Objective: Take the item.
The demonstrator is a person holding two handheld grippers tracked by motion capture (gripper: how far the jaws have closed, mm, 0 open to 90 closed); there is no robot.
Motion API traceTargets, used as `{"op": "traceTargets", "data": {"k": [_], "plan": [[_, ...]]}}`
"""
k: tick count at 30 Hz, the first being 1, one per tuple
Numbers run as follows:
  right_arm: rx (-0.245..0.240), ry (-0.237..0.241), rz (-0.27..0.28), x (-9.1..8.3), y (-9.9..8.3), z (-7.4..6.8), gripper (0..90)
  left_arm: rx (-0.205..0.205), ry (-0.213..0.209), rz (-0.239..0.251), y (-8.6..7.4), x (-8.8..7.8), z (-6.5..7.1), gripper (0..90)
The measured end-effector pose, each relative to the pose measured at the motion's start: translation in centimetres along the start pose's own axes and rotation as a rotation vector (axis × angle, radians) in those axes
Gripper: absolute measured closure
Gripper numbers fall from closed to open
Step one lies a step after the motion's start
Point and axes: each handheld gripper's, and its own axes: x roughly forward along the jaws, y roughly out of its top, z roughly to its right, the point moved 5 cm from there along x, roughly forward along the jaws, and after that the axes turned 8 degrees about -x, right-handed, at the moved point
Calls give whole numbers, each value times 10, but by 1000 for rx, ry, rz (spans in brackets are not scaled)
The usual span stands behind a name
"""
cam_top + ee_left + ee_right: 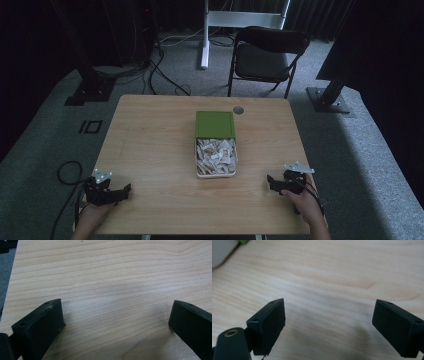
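Nearest in the high view, the left gripper and right gripper sit near the table's front corners, wide bare wood between them. At centre a white box of paper packets stands well clear of every edge, its green lid touching its far end; any print is too small to read. A chair stands beyond.

Left gripper view: jaws wide apart, empty, over wood; the table edge runs along the left.

Right gripper view: jaws wide, empty; a blurred box corner shows upper left.
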Motion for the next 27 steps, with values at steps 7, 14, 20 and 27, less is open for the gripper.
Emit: {"op": "traceTargets", "data": {"k": [7, 14, 20, 27], "plan": [[-5, -4, 38, -8, 19, -3, 112, 0, 0, -1, 0, 0, 0, 7], [-30, 2, 62, -13, 36, -7, 112, -1, 0, 0, 0, 0, 0, 6], [-44, 21, 86, -17, 50, -12, 112, -1, 0, 0, 0, 0, 0, 6], [-62, 29, 115, -22, 69, -20, 112, -2, 0, 0, 0, 0, 0, 7]]}}
